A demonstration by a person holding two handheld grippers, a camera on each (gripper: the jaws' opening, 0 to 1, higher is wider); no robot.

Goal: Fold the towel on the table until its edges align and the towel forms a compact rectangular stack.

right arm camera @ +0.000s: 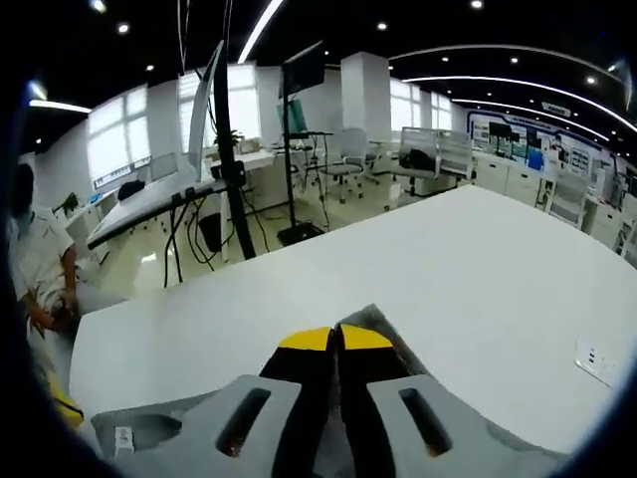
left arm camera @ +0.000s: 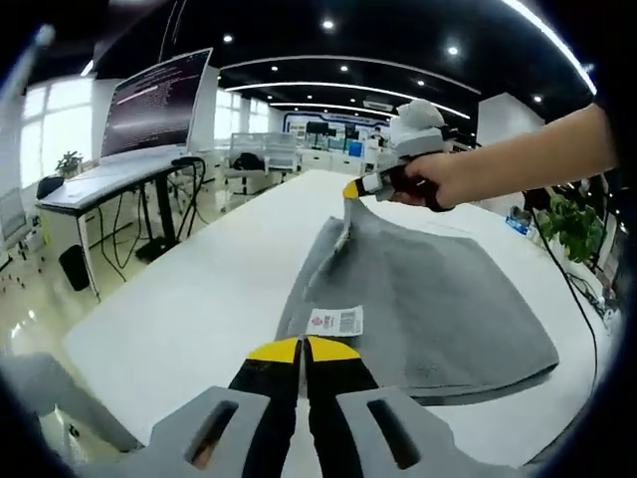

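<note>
A grey towel (left arm camera: 428, 289) lies on the white table (left arm camera: 189, 299), with a white barcode label (left arm camera: 335, 321) at its near edge. My left gripper (left arm camera: 304, 349) is shut, its yellow tips on the towel's near left corner beside the label. My right gripper (left arm camera: 350, 189), held by a person's hand, is shut on the far left corner and lifts it off the table. In the right gripper view, my right gripper (right arm camera: 335, 339) is shut with a bit of grey towel (right arm camera: 383, 329) beside its tips, above the table (right arm camera: 478, 259).
A desk with a large monitor (left arm camera: 154, 100) stands left of the table. A plant (left arm camera: 572, 224) is at the right. A seated person (right arm camera: 35, 259) and a monitor stand (right arm camera: 229, 149) are beyond the table. A white socket plate (right arm camera: 595, 360) lies on the table.
</note>
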